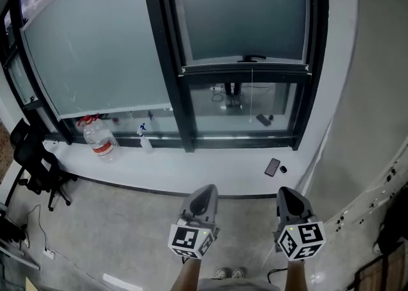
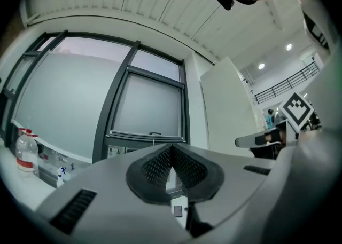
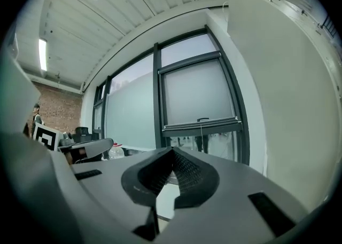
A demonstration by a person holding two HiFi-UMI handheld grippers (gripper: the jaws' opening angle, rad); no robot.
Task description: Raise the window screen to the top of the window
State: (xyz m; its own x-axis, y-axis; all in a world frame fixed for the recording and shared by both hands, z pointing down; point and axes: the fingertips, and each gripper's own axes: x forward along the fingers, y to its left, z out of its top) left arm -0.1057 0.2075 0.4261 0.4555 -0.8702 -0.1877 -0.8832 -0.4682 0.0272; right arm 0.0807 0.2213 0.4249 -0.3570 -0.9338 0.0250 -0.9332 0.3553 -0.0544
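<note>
The window screen covers the upper part of the right-hand window pane. Its dark bottom bar carries a small handle, and a thin cord hangs from it over the clear glass below. The bar also shows in the left gripper view and the right gripper view. My left gripper and right gripper are held side by side low in the head view, well short of the window. Both are shut with nothing between the jaws.
A white windowsill runs below the window. On it stand a water bottle and a spray bottle, and a phone lies there. A black office chair stands at the left. A white wall closes the right side.
</note>
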